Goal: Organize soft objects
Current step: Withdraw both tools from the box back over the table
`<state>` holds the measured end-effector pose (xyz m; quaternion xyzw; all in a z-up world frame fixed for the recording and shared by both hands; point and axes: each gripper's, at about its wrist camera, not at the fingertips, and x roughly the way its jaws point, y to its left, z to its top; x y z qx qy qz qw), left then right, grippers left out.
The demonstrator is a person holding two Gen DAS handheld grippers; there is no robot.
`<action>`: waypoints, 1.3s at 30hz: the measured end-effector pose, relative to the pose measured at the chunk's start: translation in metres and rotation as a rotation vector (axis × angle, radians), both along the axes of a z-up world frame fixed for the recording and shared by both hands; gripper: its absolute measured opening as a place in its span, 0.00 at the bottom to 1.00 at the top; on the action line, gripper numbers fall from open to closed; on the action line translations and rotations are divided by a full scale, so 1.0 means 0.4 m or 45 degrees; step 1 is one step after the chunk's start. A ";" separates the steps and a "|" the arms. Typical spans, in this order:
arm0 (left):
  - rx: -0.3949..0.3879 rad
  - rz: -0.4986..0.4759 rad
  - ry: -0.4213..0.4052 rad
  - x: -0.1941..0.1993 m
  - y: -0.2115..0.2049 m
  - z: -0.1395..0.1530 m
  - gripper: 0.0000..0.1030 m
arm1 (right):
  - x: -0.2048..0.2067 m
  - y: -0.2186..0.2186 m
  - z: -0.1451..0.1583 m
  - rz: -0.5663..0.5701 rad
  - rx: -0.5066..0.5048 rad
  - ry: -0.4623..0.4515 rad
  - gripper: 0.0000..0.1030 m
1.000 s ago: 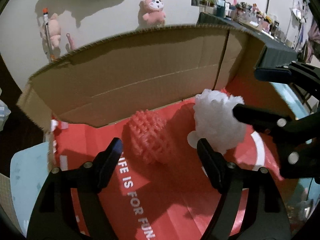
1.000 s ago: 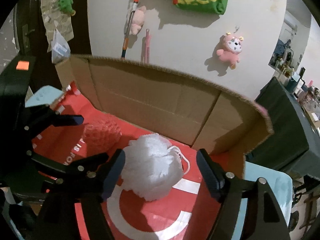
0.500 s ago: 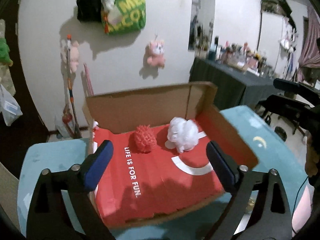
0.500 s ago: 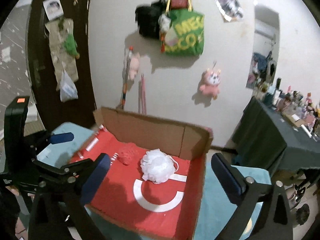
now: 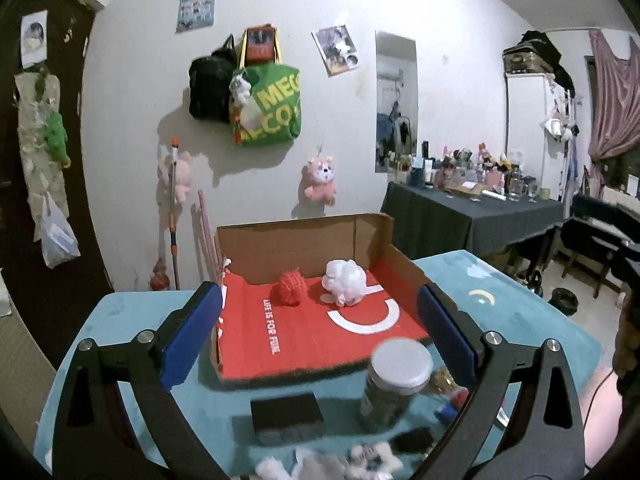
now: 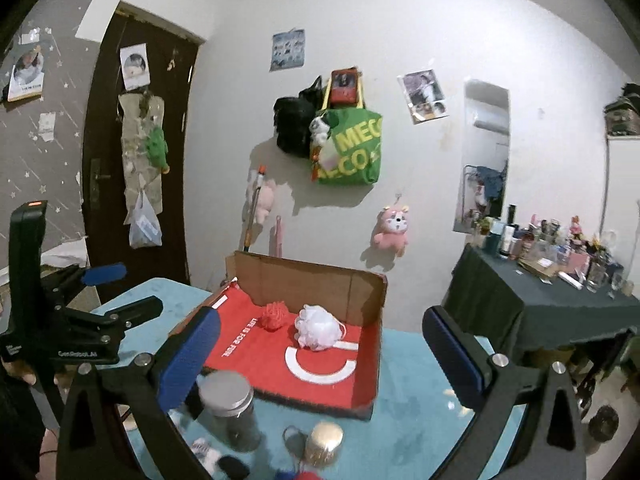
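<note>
Compared with the earlier views, both tongs have drawn back and risen from the box, and their jaws have just been opening; nothing lies between them. The left gripper (image 5: 319, 324) and the right gripper (image 6: 320, 350) both stand spread wide and empty, blue pads facing inward.

Nearest, below and between the left fingers, lie blurred items on the teal table (image 5: 516, 308): a white crumpled heap (image 5: 320, 464), cut off by the lower edge and possibly soft, though the view is too smeared to tell; a dark block (image 5: 286, 414); and a jar with a grey lid (image 5: 394, 380), upright, just inside the right finger. In the right wrist view a gold-capped item (image 6: 324, 442) stands beside that jar; red and blue scraps at the bottom edge cannot be identified.

Beyond the fingertips, centred between them, sits the open cardboard box (image 5: 304, 236), red inside with white lettering, its long axis running across the view and its tall flap at the far side. Against that flap rest the red mesh puff (image 5: 289, 287), rounded and netted, and the white mesh puff (image 5: 345, 282), frilly, with a cord loop lying beside it. They sit just beside each other, red to the left; neither has a clear long axis.

The left gripper's body shows at the left edge of the right wrist view.
</note>
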<state>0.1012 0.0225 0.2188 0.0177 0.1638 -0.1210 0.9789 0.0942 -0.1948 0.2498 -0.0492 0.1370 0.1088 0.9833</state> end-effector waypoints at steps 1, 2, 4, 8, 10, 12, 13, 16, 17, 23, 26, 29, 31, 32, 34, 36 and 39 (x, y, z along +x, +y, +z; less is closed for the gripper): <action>-0.001 0.007 -0.018 -0.034 -0.006 -0.007 0.97 | -0.022 -0.005 -0.011 0.003 0.023 -0.002 1.00; 0.000 0.010 -0.024 -0.055 -0.009 -0.014 0.97 | -0.048 -0.010 -0.027 0.010 0.051 0.000 1.00; 0.003 0.012 -0.034 -0.097 -0.018 -0.033 0.97 | -0.083 -0.014 -0.057 -0.005 0.070 -0.004 1.00; -0.007 0.042 -0.025 -0.161 -0.024 -0.090 0.97 | -0.146 -0.016 -0.132 -0.091 0.071 -0.020 1.00; -0.021 0.071 -0.009 -0.183 -0.024 -0.129 0.97 | -0.164 -0.010 -0.176 -0.110 0.061 -0.001 1.00; -0.012 0.084 0.009 -0.197 -0.029 -0.161 0.97 | -0.176 -0.005 -0.221 -0.124 0.049 0.020 1.00; -0.004 0.091 0.023 -0.201 -0.031 -0.180 0.97 | -0.179 -0.002 -0.237 -0.131 0.049 0.027 1.00; 0.004 0.106 0.070 -0.214 -0.034 -0.237 0.97 | -0.176 0.011 -0.301 -0.123 0.041 0.081 1.00; 0.004 0.106 0.097 -0.213 -0.035 -0.256 0.97 | -0.178 0.012 -0.321 -0.124 0.039 0.094 1.00; 0.042 0.138 0.213 -0.188 -0.035 -0.354 0.97 | -0.155 0.042 -0.434 -0.111 0.021 0.210 1.00; 0.052 0.143 0.246 -0.183 -0.035 -0.384 0.97 | -0.141 0.054 -0.467 -0.112 0.007 0.250 1.00; 0.057 0.159 0.272 -0.172 -0.028 -0.400 0.97 | -0.128 0.061 -0.491 -0.100 0.010 0.288 1.00; 0.052 0.166 0.286 -0.166 -0.020 -0.408 0.97 | -0.123 0.063 -0.499 -0.095 0.011 0.303 1.00; 0.050 0.169 0.294 -0.163 -0.015 -0.411 0.97 | -0.119 0.065 -0.502 -0.092 0.011 0.310 1.00; 0.051 0.178 0.306 -0.157 -0.007 -0.413 0.97 | -0.116 0.070 -0.507 -0.088 0.007 0.320 1.00; 0.053 0.186 0.318 -0.153 0.006 -0.417 0.97 | -0.113 0.075 -0.509 -0.080 0.005 0.327 1.00; 0.051 0.208 0.346 -0.145 0.034 -0.422 0.97 | -0.108 0.084 -0.513 -0.067 -0.003 0.337 1.00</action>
